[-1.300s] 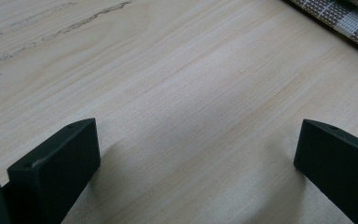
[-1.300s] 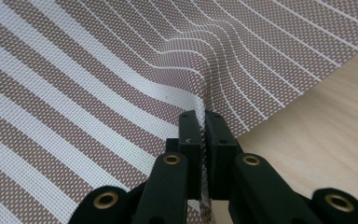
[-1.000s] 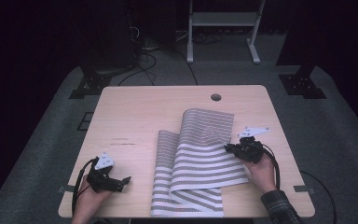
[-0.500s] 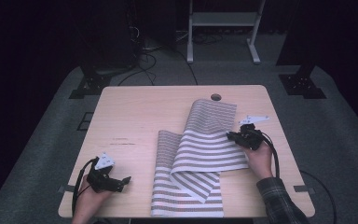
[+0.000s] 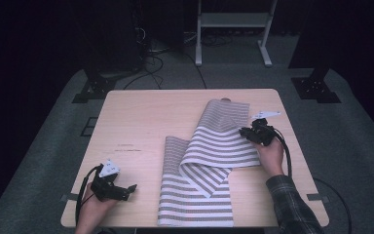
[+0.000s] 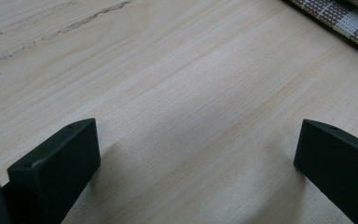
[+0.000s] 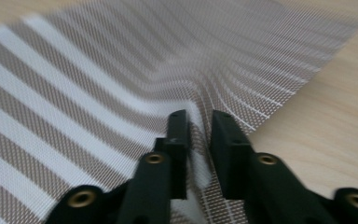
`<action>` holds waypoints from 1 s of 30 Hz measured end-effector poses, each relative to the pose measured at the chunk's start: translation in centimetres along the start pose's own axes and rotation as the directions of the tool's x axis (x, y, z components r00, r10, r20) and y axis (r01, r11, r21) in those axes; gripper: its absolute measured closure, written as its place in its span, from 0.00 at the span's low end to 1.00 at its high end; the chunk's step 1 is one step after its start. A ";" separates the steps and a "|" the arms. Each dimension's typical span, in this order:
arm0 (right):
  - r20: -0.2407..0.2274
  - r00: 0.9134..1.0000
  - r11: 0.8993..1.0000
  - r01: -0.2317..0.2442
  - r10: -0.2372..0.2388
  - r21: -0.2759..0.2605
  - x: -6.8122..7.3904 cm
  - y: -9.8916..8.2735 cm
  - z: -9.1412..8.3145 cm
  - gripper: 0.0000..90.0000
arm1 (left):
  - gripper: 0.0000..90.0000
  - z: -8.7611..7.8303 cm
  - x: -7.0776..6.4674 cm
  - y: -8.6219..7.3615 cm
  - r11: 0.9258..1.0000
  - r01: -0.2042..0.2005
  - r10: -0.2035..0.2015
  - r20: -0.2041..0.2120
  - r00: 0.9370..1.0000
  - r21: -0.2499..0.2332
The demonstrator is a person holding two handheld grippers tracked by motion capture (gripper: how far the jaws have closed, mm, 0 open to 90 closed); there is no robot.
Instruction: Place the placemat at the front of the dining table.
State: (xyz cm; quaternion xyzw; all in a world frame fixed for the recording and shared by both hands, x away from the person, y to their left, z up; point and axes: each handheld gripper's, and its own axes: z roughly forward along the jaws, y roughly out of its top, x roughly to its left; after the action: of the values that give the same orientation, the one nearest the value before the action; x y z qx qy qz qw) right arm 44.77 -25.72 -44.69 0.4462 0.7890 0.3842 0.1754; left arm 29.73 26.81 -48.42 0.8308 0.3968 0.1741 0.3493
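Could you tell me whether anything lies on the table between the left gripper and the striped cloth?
Nothing visible does. The left gripper, jaws open and empty, rests near the table's front left corner, and only bare wood separates it from the striped cloth.

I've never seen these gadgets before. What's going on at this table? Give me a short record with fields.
Surface: light wooden table
Item: grey-and-white striped woven cloth, partly folded over itself
Right gripper: at the cloth's right edge; its jaws have just been opening, a raised fold of cloth between them
Left gripper: jaws wide open over bare wood, apart from the cloth
Work: folding the cloth
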 end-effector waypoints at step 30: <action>-0.107 0.992 0.998 0.063 -0.066 -0.032 7.3 -5.2 -6.7 0.53 | 0.00 -0.3 -0.4 -0.2 1.000 -0.020 0.020 0.019 1.000 0.003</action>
State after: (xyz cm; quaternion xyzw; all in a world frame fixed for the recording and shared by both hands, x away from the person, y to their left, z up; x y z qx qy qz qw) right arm 33.75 -24.21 -43.87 0.3965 0.8057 0.4134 0.1510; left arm 29.21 26.73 -48.40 0.8368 0.3854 0.1689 0.3502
